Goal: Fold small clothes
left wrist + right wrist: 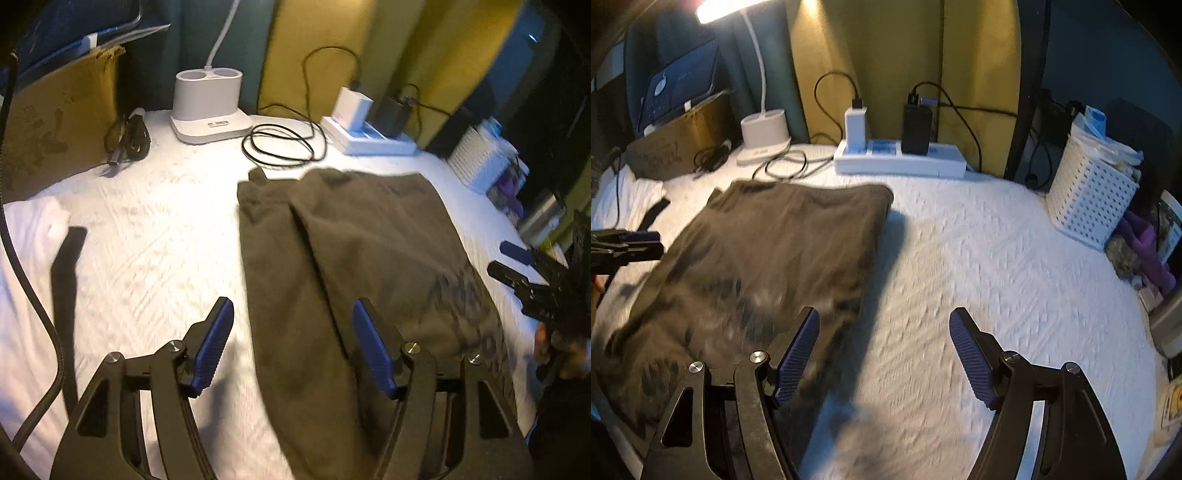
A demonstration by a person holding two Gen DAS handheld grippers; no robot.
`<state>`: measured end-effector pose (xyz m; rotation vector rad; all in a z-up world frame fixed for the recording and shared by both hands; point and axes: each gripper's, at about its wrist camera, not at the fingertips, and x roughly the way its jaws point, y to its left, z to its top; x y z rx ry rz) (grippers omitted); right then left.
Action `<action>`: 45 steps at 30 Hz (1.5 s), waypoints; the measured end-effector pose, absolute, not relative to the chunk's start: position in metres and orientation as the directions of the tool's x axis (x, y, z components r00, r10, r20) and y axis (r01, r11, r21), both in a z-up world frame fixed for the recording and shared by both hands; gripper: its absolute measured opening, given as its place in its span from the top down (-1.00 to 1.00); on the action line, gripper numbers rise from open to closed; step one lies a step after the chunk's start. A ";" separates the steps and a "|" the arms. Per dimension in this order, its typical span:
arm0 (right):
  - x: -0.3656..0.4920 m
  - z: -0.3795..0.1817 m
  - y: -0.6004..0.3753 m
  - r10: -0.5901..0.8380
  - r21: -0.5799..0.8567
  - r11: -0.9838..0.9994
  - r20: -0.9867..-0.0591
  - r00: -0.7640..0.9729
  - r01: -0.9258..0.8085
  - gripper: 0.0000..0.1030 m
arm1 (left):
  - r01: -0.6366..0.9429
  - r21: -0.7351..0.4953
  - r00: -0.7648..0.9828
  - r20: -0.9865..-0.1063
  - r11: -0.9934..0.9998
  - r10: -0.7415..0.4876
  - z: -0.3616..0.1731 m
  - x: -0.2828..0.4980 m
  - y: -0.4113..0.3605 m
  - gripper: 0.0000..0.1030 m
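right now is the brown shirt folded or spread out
Partly folded: the brown shirt lies flat with a side flap doubled over its middle, making a long rectangle. Neither gripper holds it.

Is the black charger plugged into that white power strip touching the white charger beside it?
Apart. In the right wrist view, the black charger and the white charger stand on the white power strip with bare blue-labelled sockets visible between them.

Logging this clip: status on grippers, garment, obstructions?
Left gripper open, empty. Right gripper open, empty. Brown garment flat on white bedding, partly folded. Coiled cable beyond its far edge, not touching.
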<state>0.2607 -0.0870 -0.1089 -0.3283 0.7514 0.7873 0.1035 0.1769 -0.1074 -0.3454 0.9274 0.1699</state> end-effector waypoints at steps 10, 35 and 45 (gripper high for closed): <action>0.298 -0.106 -0.056 0.569 0.068 0.646 -0.707 0.420 -0.760 -0.45 | -0.298 -0.253 0.596 -0.803 0.920 -0.028 -0.114 0.149 0.202 -0.31; 0.318 -0.143 0.027 0.633 0.139 0.502 -0.731 0.253 -0.854 -0.22 | -0.089 -0.244 0.588 -0.795 0.966 -0.147 -0.125 0.206 0.154 0.19; 0.296 -0.122 0.027 0.654 0.112 0.472 -0.709 0.263 -0.874 0.64 | -0.079 -0.223 0.638 -0.760 0.972 -0.123 -0.114 0.194 0.141 0.60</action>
